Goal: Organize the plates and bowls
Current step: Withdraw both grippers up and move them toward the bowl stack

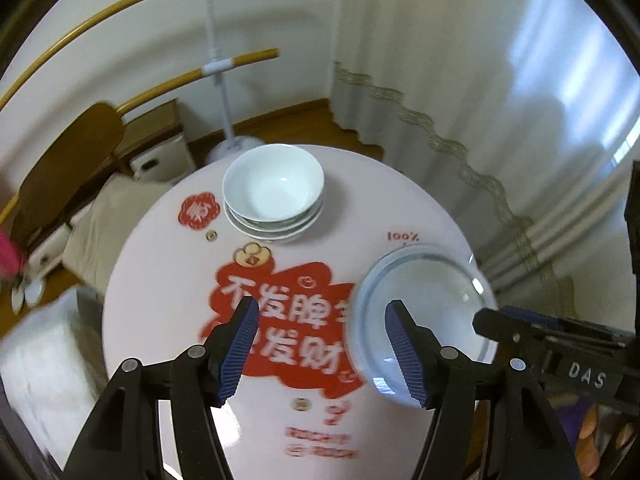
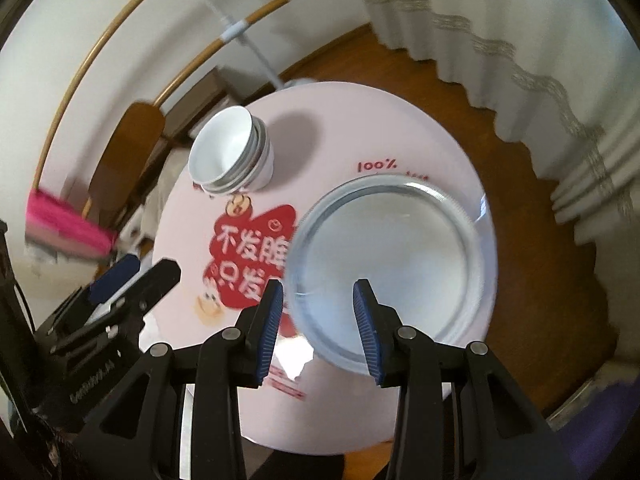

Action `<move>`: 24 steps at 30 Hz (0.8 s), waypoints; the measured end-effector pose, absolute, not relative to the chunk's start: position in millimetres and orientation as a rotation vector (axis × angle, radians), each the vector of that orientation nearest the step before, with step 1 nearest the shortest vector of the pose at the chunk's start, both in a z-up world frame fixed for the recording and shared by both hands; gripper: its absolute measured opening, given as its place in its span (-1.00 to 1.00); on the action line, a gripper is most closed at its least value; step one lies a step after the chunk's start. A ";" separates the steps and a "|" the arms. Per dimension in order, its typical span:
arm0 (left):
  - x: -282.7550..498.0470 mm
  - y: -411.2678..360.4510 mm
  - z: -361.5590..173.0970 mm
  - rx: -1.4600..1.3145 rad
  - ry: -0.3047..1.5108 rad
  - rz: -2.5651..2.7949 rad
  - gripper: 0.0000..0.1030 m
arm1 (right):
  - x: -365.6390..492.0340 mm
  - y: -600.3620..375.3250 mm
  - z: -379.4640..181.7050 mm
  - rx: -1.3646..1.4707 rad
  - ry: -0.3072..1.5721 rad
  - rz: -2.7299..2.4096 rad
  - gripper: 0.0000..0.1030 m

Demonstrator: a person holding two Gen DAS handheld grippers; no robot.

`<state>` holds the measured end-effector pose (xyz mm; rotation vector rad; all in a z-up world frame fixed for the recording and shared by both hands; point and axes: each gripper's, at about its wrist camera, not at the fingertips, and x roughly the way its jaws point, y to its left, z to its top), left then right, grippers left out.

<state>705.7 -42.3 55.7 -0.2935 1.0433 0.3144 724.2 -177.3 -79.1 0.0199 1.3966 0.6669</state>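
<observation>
A stack of white bowls (image 1: 273,196) (image 2: 232,156) stands at the far side of the round pink table (image 1: 160,264) (image 2: 400,128). A clear glass plate (image 1: 424,300) (image 2: 392,256) lies flat near the table's right edge. My left gripper (image 1: 322,344) hovers open over the red print, nothing between its blue pads; its right finger (image 1: 404,352) overlaps the plate's left rim. My right gripper (image 2: 318,320) is open above the plate's near-left rim, not gripping it. Each gripper shows in the other's view: the right gripper (image 1: 520,332), the left gripper (image 2: 132,280).
A wooden chair (image 1: 68,160) (image 2: 128,160) stands left of the table beside a pink object (image 2: 68,220). Behind the table rises a white stand pole (image 1: 220,80). Curtains (image 1: 460,80) (image 2: 520,40) hang at the right over the wooden floor (image 2: 540,240).
</observation>
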 end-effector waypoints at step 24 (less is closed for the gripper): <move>702.8 7.4 54.6 -0.137 1.108 0.080 0.21 | 671.2 -154.8 -80.6 0.201 1.395 0.375 -0.23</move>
